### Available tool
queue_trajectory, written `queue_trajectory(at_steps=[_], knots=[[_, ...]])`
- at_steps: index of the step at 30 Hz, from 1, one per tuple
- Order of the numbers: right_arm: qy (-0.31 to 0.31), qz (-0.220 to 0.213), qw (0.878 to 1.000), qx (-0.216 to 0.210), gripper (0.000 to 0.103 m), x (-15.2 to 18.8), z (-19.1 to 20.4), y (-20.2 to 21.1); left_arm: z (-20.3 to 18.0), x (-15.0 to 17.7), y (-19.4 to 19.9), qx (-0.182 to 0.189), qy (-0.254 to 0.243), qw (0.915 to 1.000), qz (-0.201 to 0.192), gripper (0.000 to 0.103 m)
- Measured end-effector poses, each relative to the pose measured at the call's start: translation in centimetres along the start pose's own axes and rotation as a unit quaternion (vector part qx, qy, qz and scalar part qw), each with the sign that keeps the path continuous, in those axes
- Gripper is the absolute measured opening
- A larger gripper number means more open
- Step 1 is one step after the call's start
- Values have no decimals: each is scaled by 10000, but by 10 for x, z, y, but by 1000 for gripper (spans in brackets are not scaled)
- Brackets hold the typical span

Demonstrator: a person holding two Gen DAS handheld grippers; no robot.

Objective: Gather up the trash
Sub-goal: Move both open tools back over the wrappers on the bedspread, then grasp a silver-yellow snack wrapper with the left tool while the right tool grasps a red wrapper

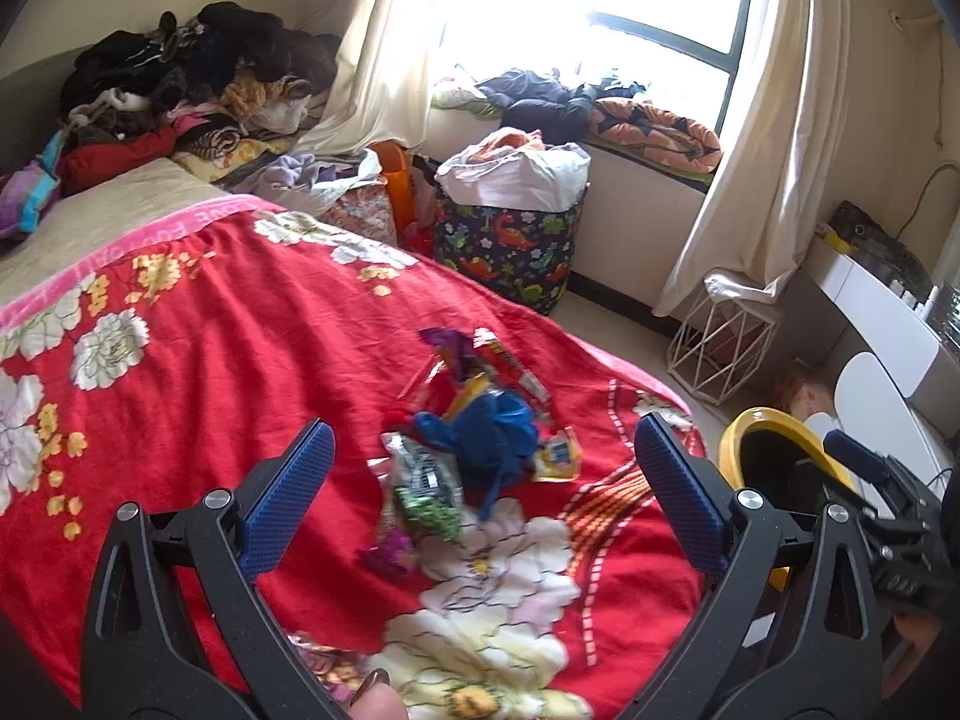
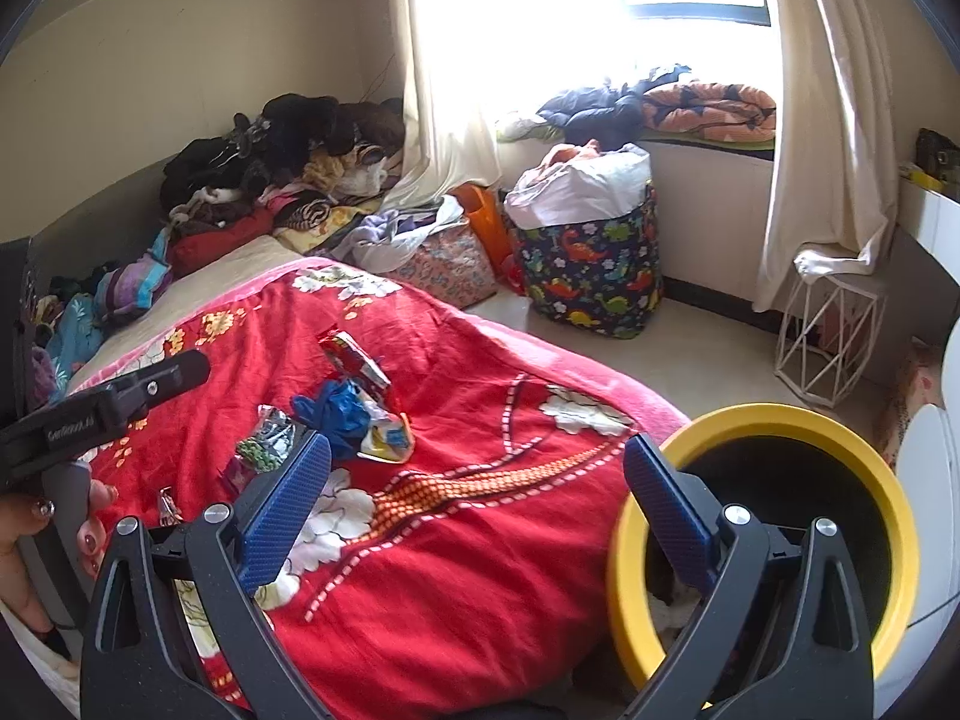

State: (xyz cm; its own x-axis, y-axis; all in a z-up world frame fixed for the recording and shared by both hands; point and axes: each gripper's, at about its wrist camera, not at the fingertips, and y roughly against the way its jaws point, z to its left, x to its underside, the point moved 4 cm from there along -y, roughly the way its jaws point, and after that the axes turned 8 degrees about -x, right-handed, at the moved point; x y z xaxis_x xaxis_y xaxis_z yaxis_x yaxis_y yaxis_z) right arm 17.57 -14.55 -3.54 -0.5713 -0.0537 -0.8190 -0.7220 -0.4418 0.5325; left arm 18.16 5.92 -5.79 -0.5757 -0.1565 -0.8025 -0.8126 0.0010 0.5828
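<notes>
A pile of trash lies on the red flowered blanket (image 1: pixel 240 348): a crumpled blue glove (image 1: pixel 492 426), a red snack wrapper (image 1: pixel 510 369), a green and silver wrapper (image 1: pixel 423 489) and a small yellow packet (image 1: pixel 558 453). My left gripper (image 1: pixel 480 468) is open and empty, hovering just short of the pile. The same pile shows in the right wrist view, with the blue glove (image 2: pixel 339 411) at its middle. My right gripper (image 2: pixel 477 480) is open and empty, over the blanket's edge beside a yellow-rimmed bin (image 2: pixel 780 426), which also shows in the left wrist view (image 1: pixel 756 420).
A dinosaur-print laundry basket (image 2: pixel 591 264) stands on the floor by the window. A white wire basket (image 2: pixel 831 348) stands at the right under the curtain. Clothes are heaped at the bed's far end (image 1: pixel 192 78). A white desk (image 1: pixel 888 312) is at the right.
</notes>
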Motion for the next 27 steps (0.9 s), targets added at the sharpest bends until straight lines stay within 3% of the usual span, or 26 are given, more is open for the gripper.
queue_trajectory(at_steps=[11,24,27], knots=[[49,212,9993,-304,94,-18,11,-47,39,22,-21,-121,158,9984,523,92],[132,511,9976,-455,86,-30,22,-100,44,51,-45,143,158,9927,1184,36],[201,587,9966,-546,85,-34,29,-115,42,57,-50,159,106,9914,1293,31]])
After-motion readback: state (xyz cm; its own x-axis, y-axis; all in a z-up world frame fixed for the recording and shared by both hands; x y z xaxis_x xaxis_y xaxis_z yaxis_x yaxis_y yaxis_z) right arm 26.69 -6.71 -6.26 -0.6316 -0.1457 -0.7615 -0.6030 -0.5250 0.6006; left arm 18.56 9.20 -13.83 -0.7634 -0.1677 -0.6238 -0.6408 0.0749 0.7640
